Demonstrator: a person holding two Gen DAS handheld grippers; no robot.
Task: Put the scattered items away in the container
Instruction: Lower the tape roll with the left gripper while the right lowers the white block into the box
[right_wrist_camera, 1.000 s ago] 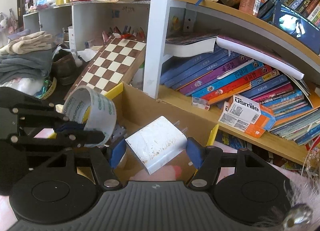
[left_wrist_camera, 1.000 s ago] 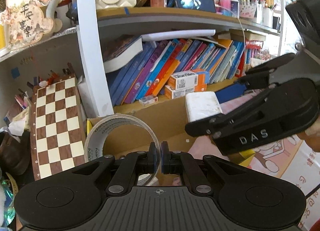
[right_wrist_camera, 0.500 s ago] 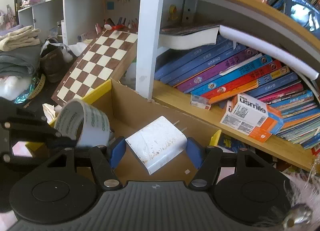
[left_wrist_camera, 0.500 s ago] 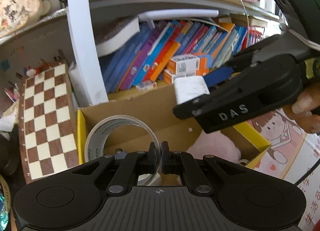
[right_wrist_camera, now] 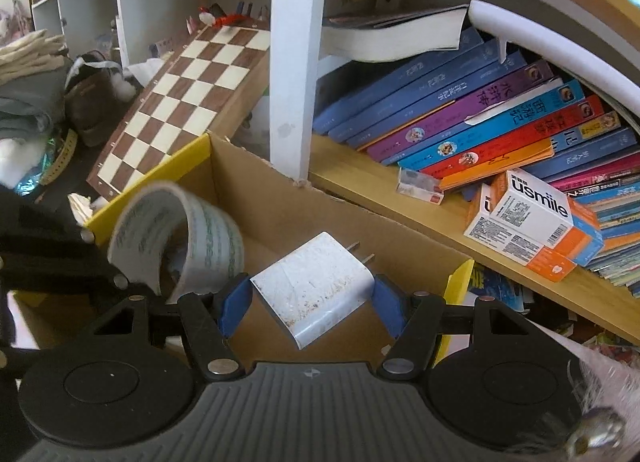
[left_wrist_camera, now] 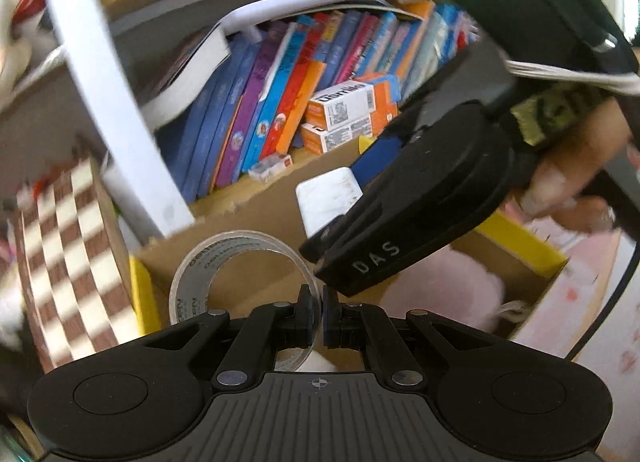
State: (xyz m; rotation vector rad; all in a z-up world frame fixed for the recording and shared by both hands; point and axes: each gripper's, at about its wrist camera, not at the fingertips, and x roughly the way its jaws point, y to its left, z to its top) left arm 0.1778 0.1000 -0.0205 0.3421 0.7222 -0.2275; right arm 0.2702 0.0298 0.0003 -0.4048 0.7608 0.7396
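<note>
My left gripper is shut on the rim of a roll of clear packing tape and holds it over the left end of an open cardboard box with yellow flaps. My right gripper is shut on a white plug adapter with two prongs, held above the same box. The tape roll shows at the left in the right wrist view. The adapter shows past the right gripper's body in the left wrist view. A pink plush item lies in the box.
A bookshelf behind the box holds leaning books and orange-white usmile cartons. A white shelf post stands at the box's back edge. A chessboard leans at the left beside folded cloth and clutter.
Both grippers have moved forward and down toward the box, still holding the tape and the adapter. The box now fills more of both views.
</note>
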